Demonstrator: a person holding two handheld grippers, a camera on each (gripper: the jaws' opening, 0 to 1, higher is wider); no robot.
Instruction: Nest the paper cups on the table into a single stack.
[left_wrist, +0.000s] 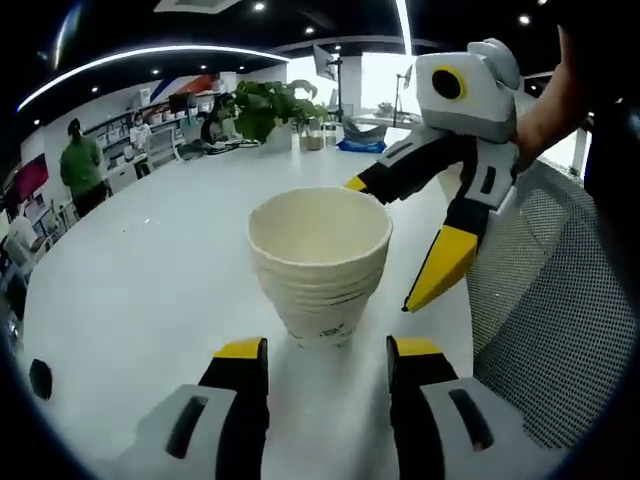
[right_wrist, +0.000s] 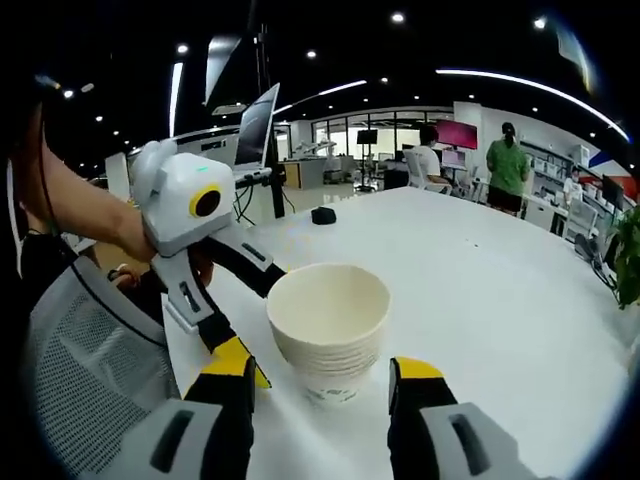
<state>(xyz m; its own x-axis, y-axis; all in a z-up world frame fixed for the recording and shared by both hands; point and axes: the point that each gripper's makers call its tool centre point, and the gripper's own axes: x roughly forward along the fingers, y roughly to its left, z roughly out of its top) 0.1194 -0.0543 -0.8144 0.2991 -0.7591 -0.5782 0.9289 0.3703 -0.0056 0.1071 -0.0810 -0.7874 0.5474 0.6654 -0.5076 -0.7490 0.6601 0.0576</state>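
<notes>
A stack of several nested cream paper cups (left_wrist: 320, 262) stands upright on the white table (left_wrist: 150, 280). My left gripper (left_wrist: 328, 350) is open, its yellow-tipped jaws on either side of the stack's base. The right gripper (left_wrist: 398, 232) comes in from the right, open, its fingers spread beside the stack's right side. In the right gripper view the same stack (right_wrist: 328, 322) stands just ahead of my open right gripper (right_wrist: 322, 368). There the left gripper (right_wrist: 252, 318) reaches in from the left, open, one finger passing behind the rim.
A grey mesh chair back (left_wrist: 560, 300) (right_wrist: 90, 350) stands at the table edge by the person's arms. A small black object (right_wrist: 322, 214) lies farther along the table. A potted plant (left_wrist: 265, 105) stands at the far end. People stand by desks behind.
</notes>
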